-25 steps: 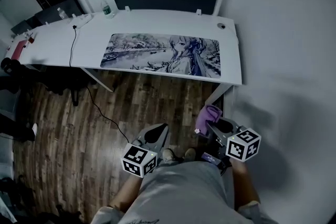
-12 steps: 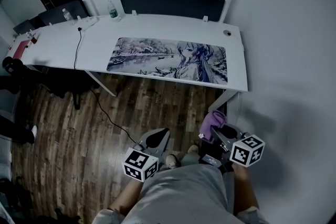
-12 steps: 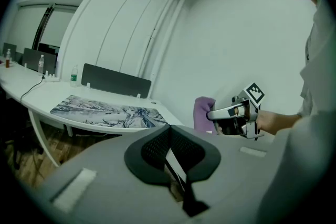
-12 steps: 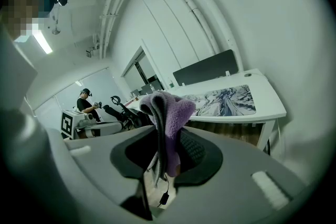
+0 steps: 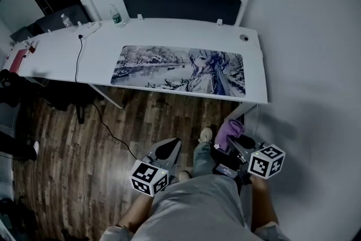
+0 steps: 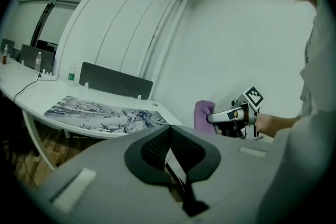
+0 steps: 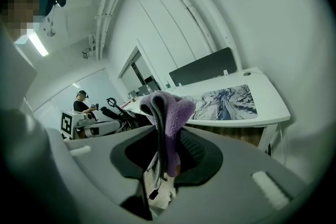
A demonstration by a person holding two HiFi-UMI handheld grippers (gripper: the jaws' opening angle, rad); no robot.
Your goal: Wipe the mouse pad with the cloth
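Jaws on our left gripper (image 5: pixel 168 148) sit pressed together with nothing between them, held low over the brown wooden plank floor (image 5: pixel 67 132). Ahead, the long white surface (image 5: pixel 56 52) carries a thin black cable (image 5: pixel 78 53) and a clear plastic bottle (image 5: pixel 115 14) toward its left end. The wide grey-and-white printed mouse pad (image 5: pixel 163 65) lies flat across its middle and right. On the right, our right gripper (image 5: pixel 236 143) has its jaws clamped on the bunched purple fleece cloth (image 5: pixel 230 130). It is well apart from the pad, so no wiping has begun.

We judge the step in hand to be carrying the cloth up to the pad. To do it well, we should land the free fold flat on one end and sweep in long overlapping strokes. The empty left gripper could pin a pad edge so it does not slide.

Only the head view shows the whole pad and the gap to it. The left gripper view shows the cloth (image 6: pixel 202 114) poking out past the right gripper's tips. The right gripper view shows its folds (image 7: pixel 169 113) draped over the jaws, and a distant person (image 7: pixel 82 103) at left.
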